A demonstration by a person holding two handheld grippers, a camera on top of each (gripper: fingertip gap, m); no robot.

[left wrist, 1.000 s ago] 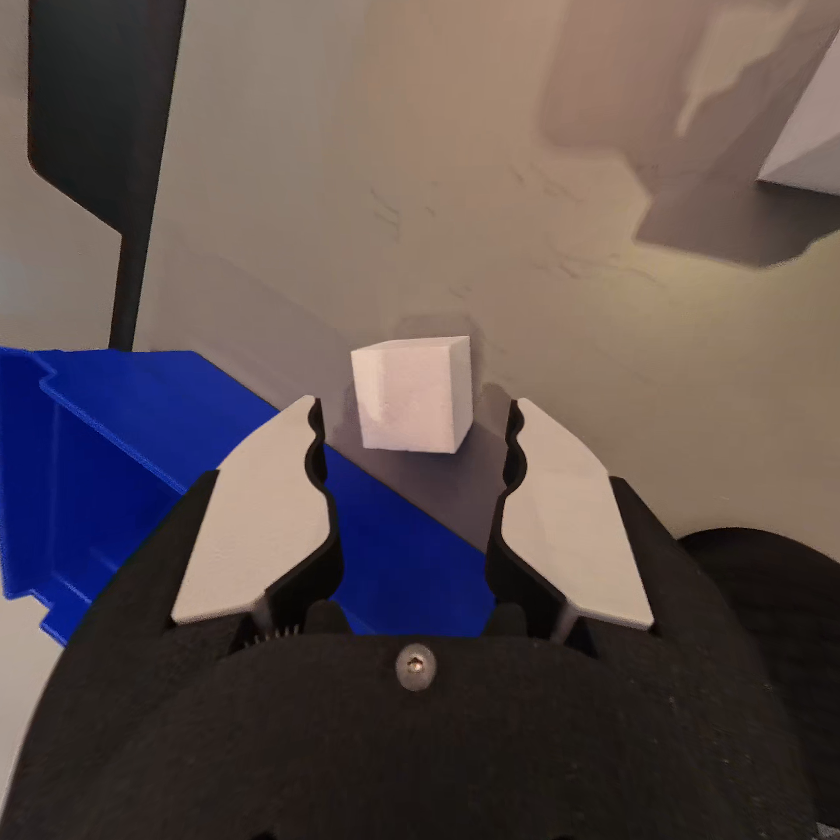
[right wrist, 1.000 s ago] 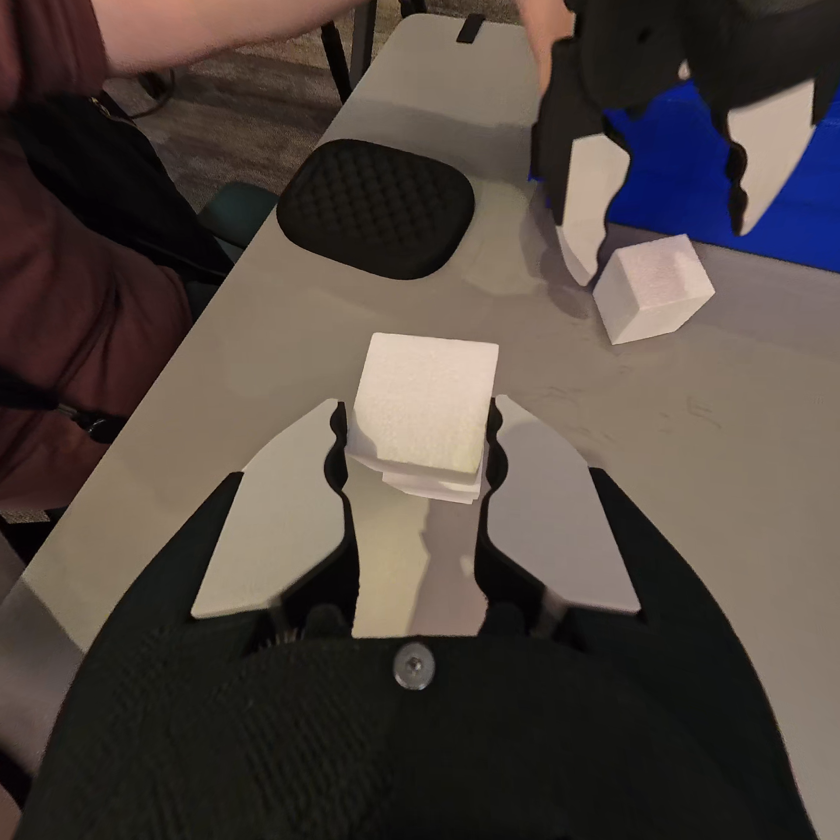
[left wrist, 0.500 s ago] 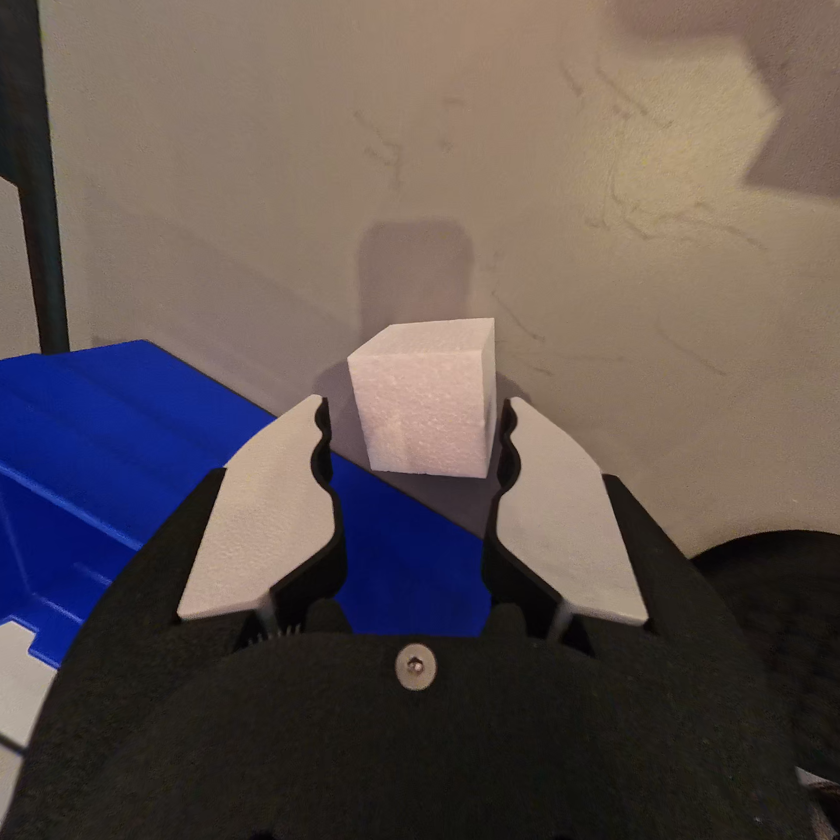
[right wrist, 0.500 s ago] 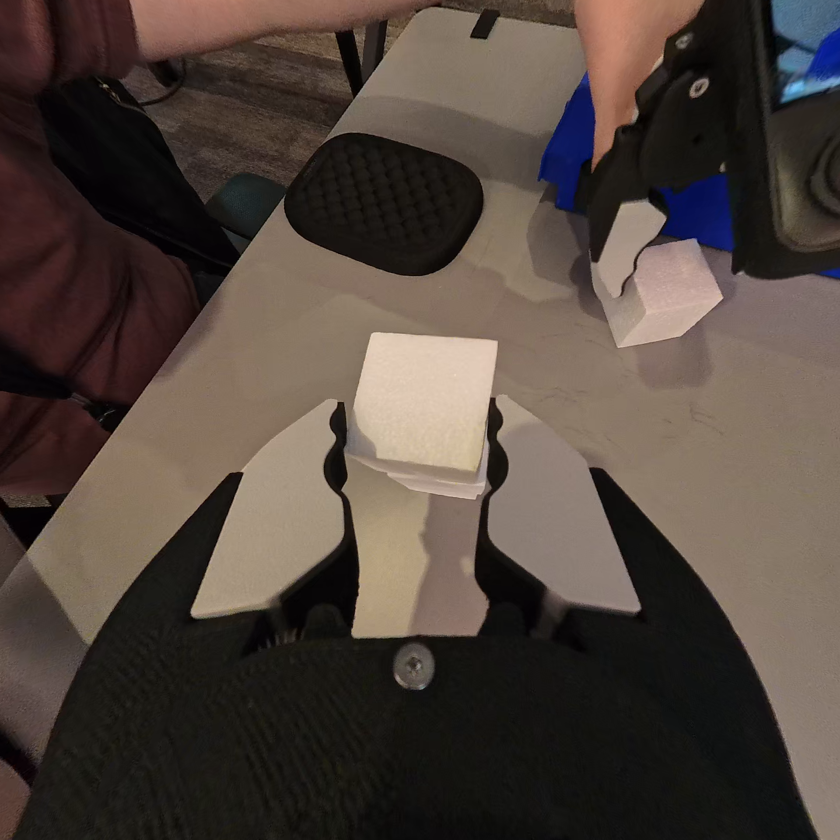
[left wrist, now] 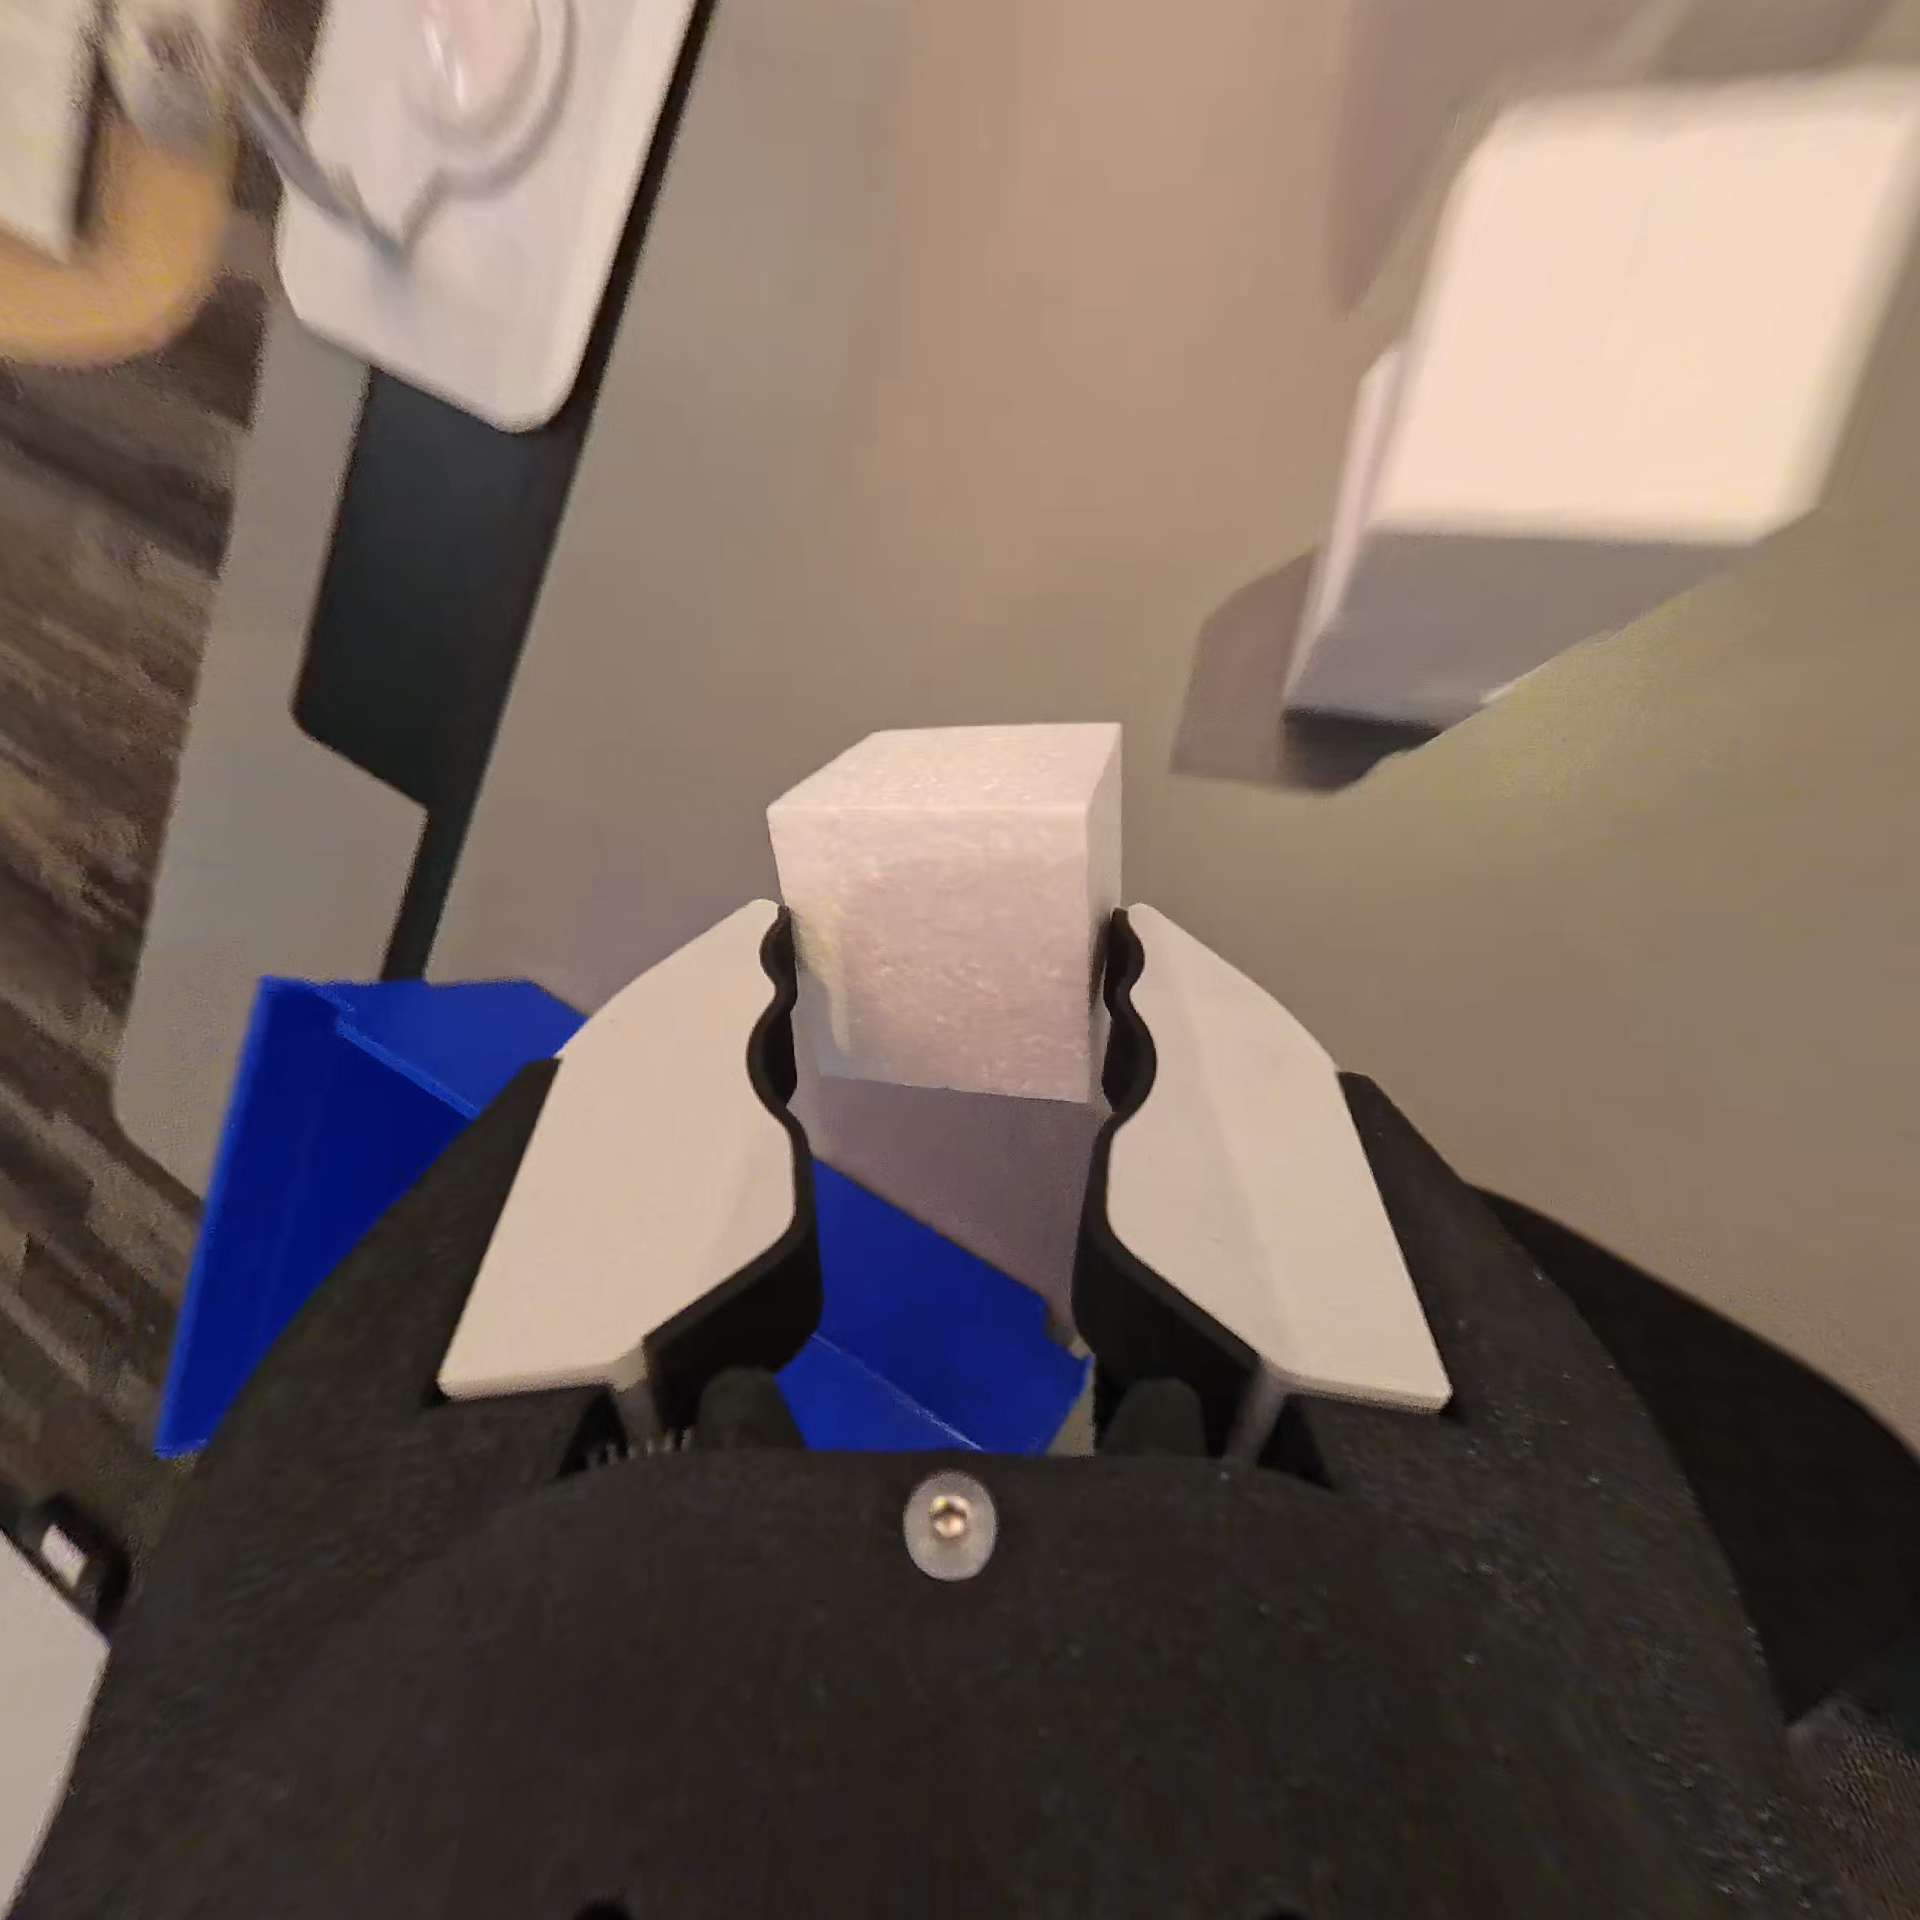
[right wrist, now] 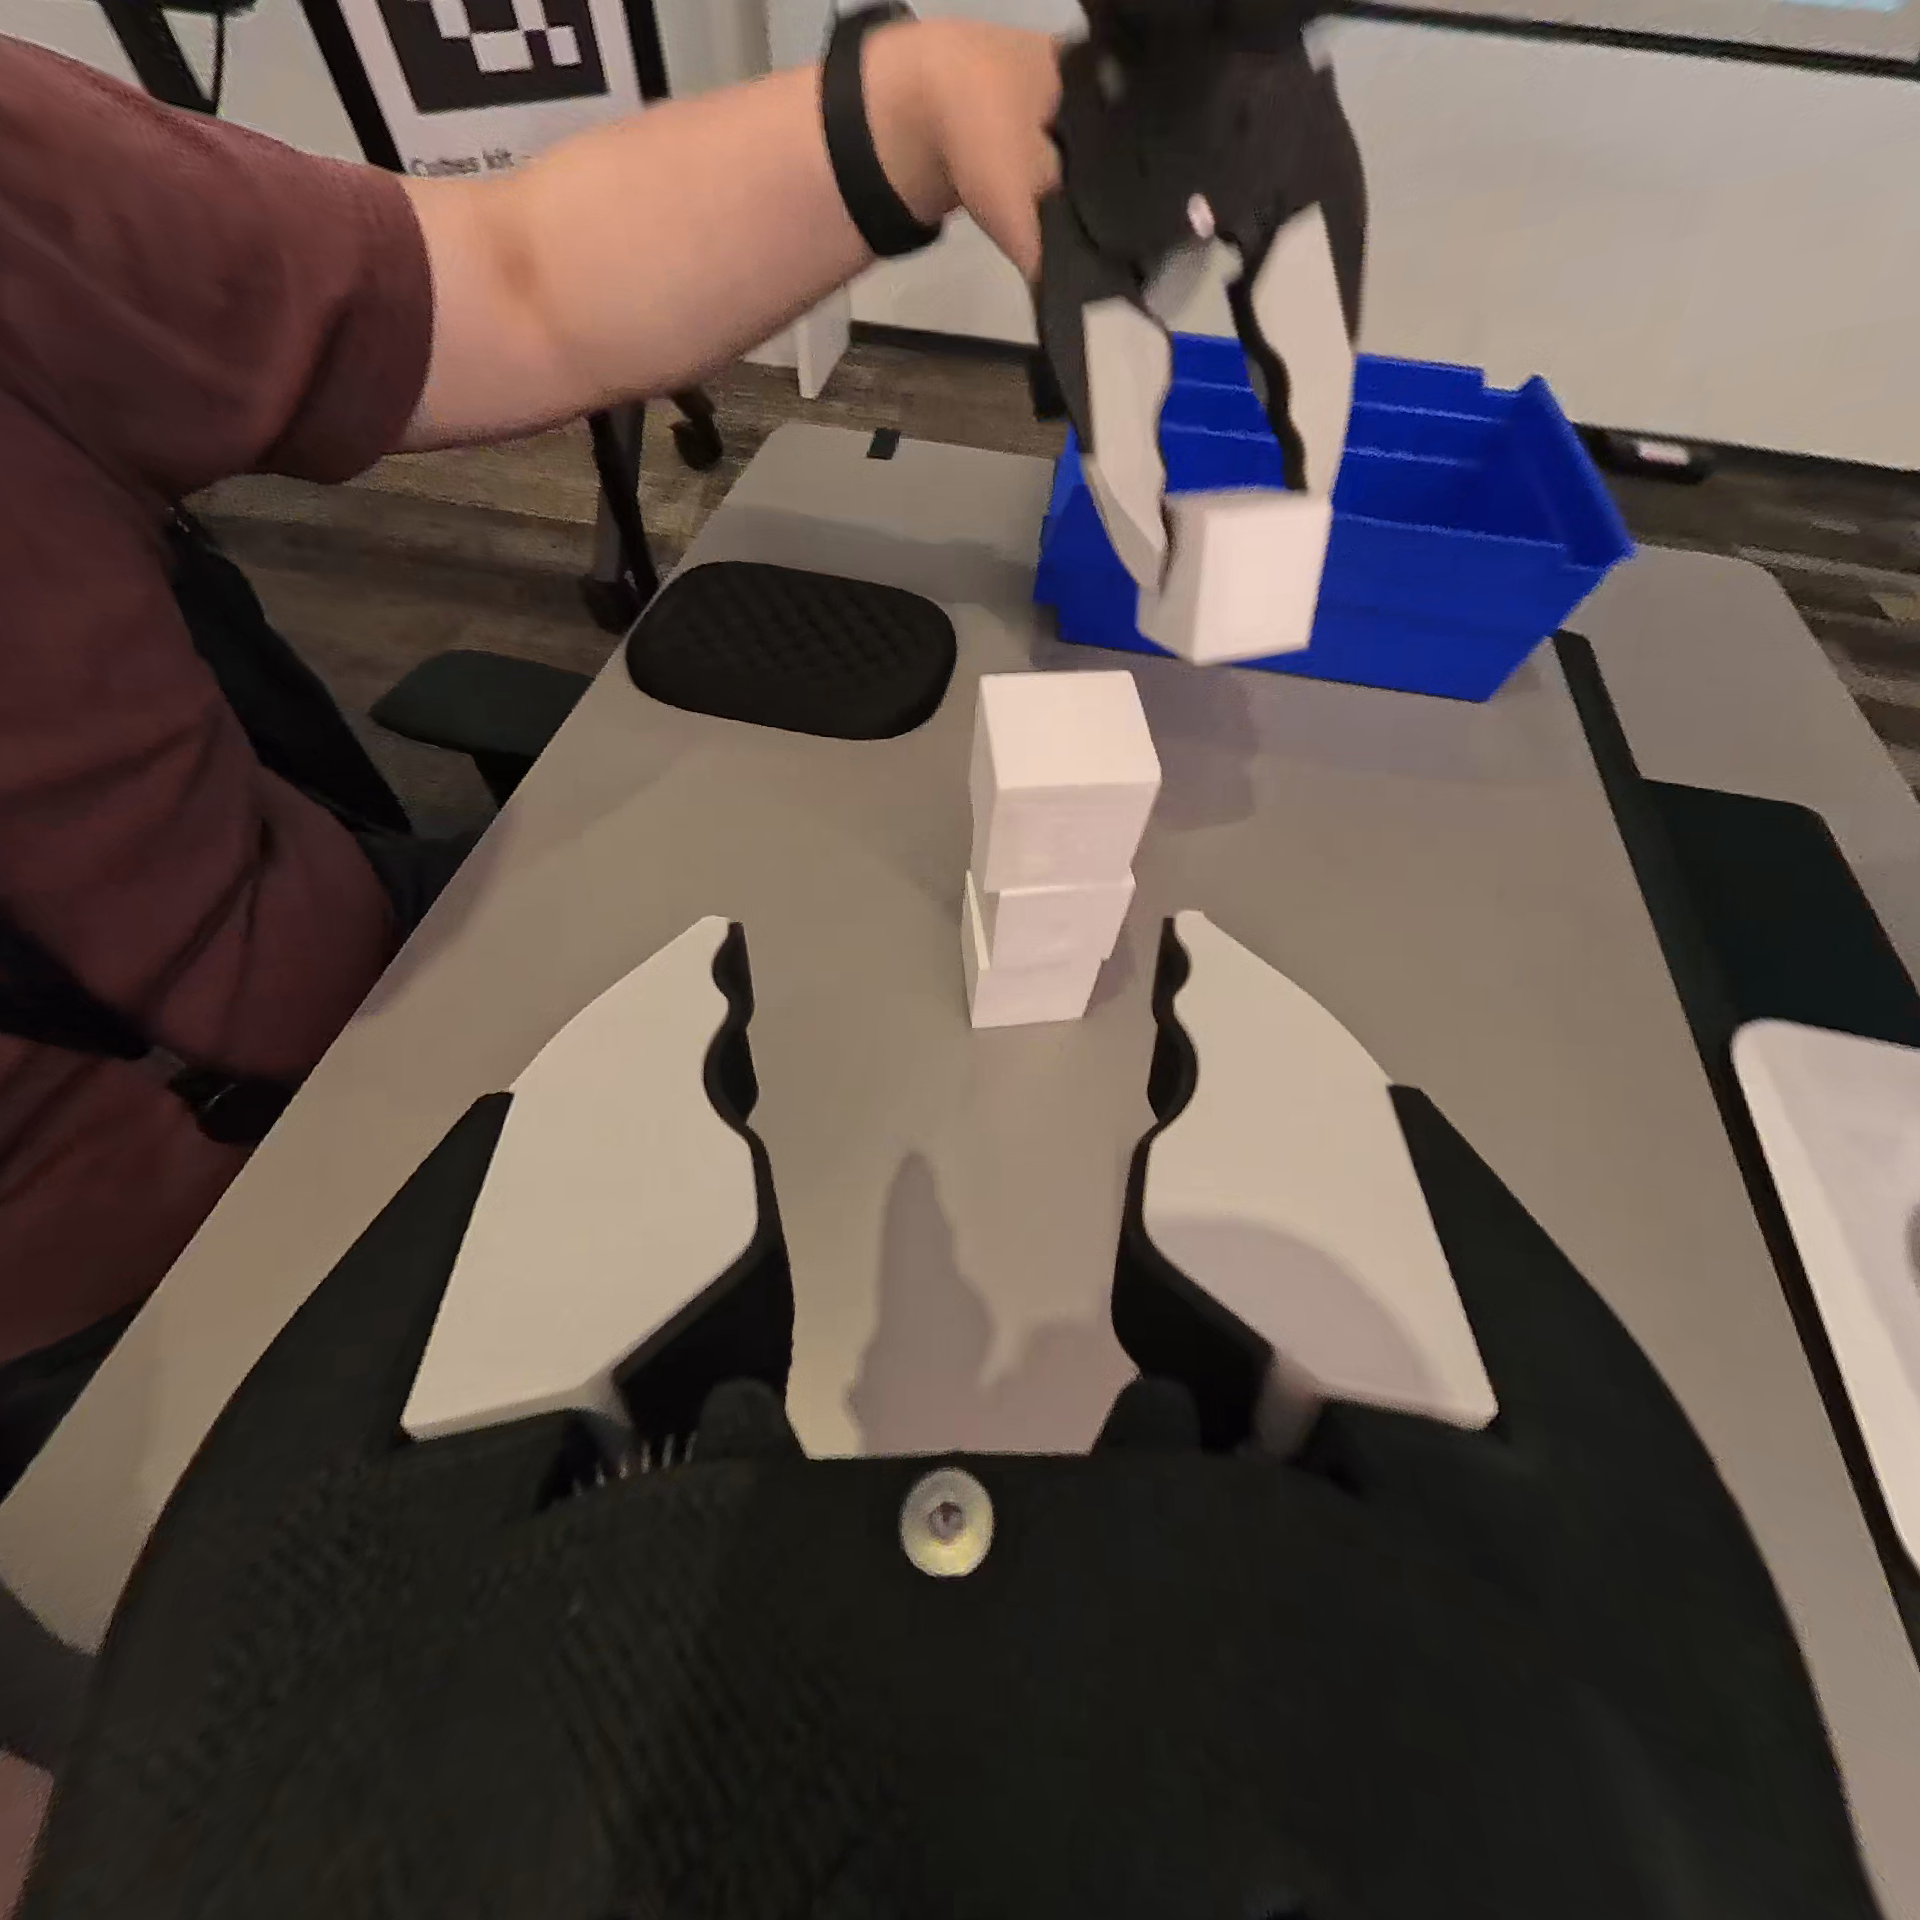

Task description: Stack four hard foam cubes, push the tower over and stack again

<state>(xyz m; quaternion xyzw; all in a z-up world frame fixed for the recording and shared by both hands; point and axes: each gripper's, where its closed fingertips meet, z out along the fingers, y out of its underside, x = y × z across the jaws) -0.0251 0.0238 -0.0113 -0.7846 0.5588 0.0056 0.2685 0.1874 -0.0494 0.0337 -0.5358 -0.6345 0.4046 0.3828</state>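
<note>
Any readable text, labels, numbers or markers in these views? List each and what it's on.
White sign behind the person's arm: a black-and-white checker marker with one line of small print beneath; I don't copy out wording.
Held cube, cube stack, blue bin, left gripper, right gripper: no markings visible.
White object top left in the left wrist view: blurred, nothing legible.

Four white foam cubes are counted: three stacked in a tower [right wrist: 1049, 842] on the bench [right wrist: 1455, 935] and one [right wrist: 1236, 577] held in the air (clamped by the far hand-held gripper [right wrist: 1210, 488]). Two hand-held grippers, one blue bin [right wrist: 1455, 540] and one black pad [right wrist: 790, 649] are seen.
</note>
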